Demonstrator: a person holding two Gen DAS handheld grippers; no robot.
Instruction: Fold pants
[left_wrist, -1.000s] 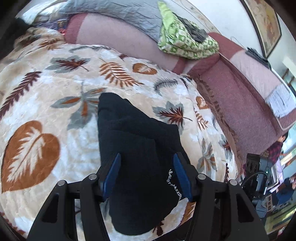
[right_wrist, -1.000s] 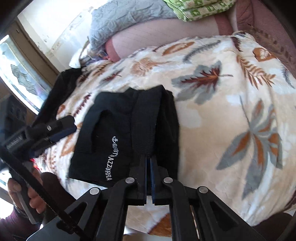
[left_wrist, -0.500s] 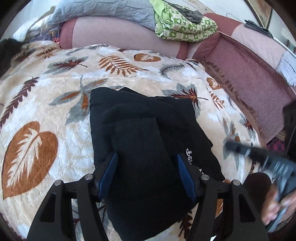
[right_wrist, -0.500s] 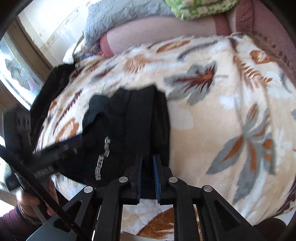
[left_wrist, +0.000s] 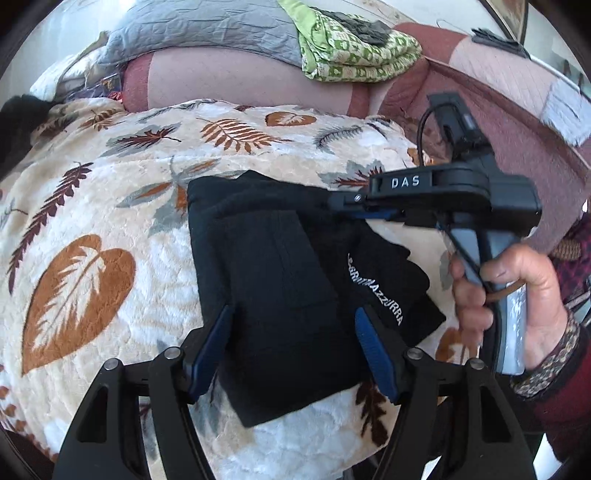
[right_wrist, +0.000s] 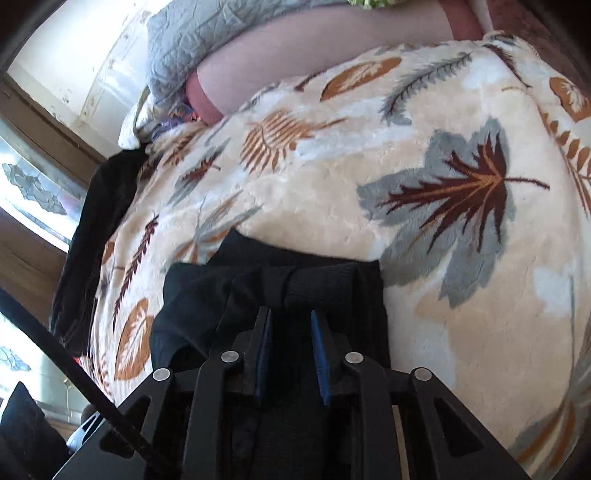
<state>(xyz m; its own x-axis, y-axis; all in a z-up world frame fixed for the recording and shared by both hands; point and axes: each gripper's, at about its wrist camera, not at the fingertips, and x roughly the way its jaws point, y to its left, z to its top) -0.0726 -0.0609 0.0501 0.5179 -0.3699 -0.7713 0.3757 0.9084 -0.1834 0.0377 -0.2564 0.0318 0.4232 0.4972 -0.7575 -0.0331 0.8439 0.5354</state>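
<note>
Left wrist view, folded black pants (left_wrist: 295, 295) on plush leaf-print blanket (left_wrist: 92, 295), left gripper (left_wrist: 293, 328) gaped apart, right gripper (right_wrist: 290, 332) jaws opening over knit fabric, green quilt (left_wrist: 351, 48) behind.

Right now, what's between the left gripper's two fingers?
The folded black pants on the leaf-print blanket, between the open left gripper fingers, untouched. The left wrist view shows it.

We count one pair of black pants (left_wrist: 295, 280) folded on one leaf-print blanket (left_wrist: 110, 229), two grippers, the left gripper (left_wrist: 291, 328) and the right gripper (left_wrist: 345, 201), one hand (left_wrist: 517, 291), one grey quilt (left_wrist: 207, 33), one green patterned bundle (left_wrist: 354, 55).
</note>
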